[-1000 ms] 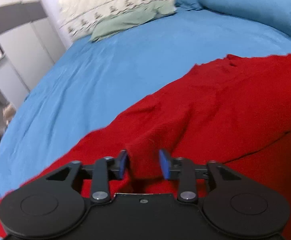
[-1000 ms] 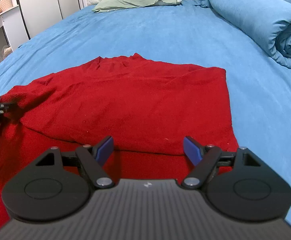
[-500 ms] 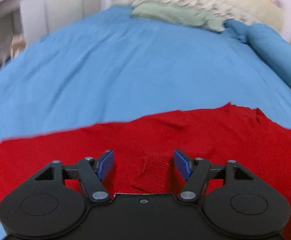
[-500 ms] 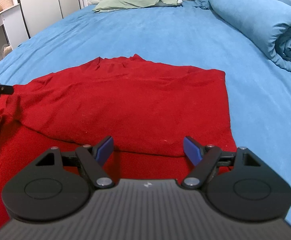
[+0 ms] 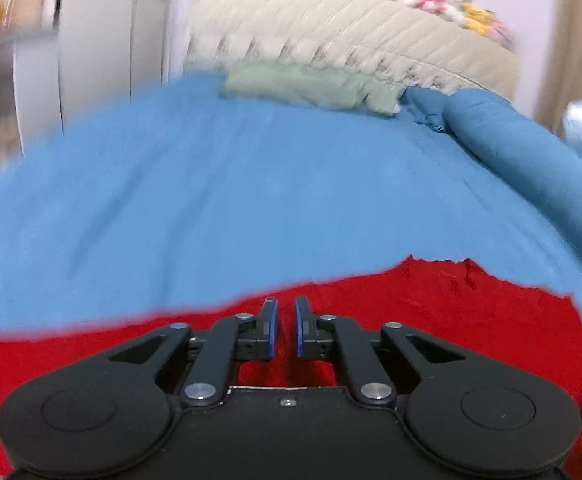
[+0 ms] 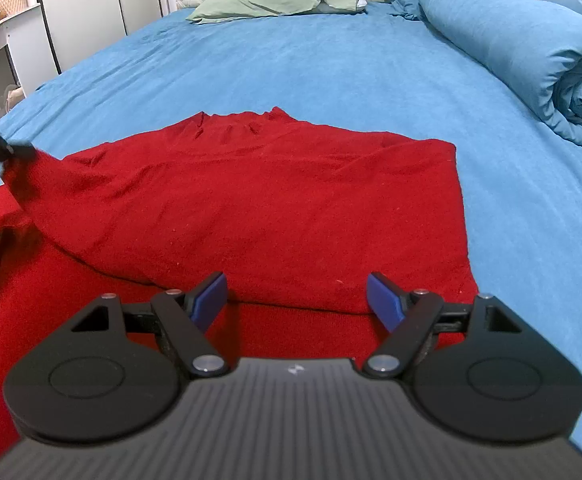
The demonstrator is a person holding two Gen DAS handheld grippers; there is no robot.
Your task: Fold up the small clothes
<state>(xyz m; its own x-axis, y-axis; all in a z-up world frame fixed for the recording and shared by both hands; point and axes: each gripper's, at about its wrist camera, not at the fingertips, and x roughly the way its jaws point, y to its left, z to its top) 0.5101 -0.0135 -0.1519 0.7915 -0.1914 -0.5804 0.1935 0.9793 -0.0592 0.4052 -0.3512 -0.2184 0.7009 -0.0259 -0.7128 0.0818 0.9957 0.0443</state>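
On the blue bed sheet (image 6: 331, 68), a red knit sweater (image 6: 251, 208) lies spread; at nine o'clock the left gripper (image 5: 286, 326) is closing, lifting red fabric, while the right gripper (image 6: 297, 294) hovers wide open.

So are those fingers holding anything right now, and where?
The left fingers are closing on a raised fold of the red sweater, at its left side by the sleeve. The right fingers stand open, holding nothing.

The left gripper (image 5: 286, 326) tilts down and its jaws are closing, the blue pads nearly together with red cloth between them. The right gripper (image 6: 297, 298) points more steeply down, jaws spread wide, nothing gripped. From the right wrist, the left gripper's tip shows at far left.
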